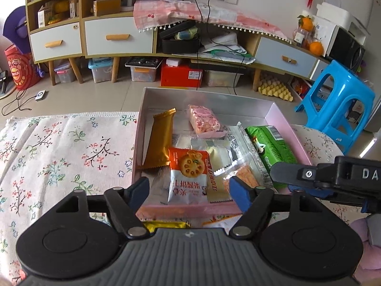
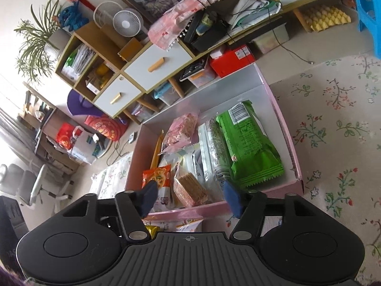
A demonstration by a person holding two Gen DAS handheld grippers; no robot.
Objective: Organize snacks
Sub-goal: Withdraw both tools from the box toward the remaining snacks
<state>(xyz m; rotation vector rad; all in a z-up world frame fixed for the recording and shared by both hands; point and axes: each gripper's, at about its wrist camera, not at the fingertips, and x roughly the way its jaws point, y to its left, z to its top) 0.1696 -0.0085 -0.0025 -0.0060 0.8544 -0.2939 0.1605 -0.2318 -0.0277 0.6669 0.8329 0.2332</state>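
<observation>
Both claws hang spread over the near wall of the pink box (image 1: pixel 188 208) on the floral tabletop (image 1: pixel 59 147): left claw (image 1: pixel 189 188) astride the orange biscuit packet (image 1: pixel 188 174), right claw (image 2: pixel 190 196) astride the wafer pack (image 2: pixel 190 188), neither pinched. Judged a release step; next, fetch the packets lying just outside. Largest, the green packet (image 2: pixel 247 143) runs lengthwise toward the far wall; the biscuit packet likewise.

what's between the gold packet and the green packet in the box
In the left wrist view, a pink nougat bar and pale clear-wrapped packets lie between the gold packet and green packet.
</observation>
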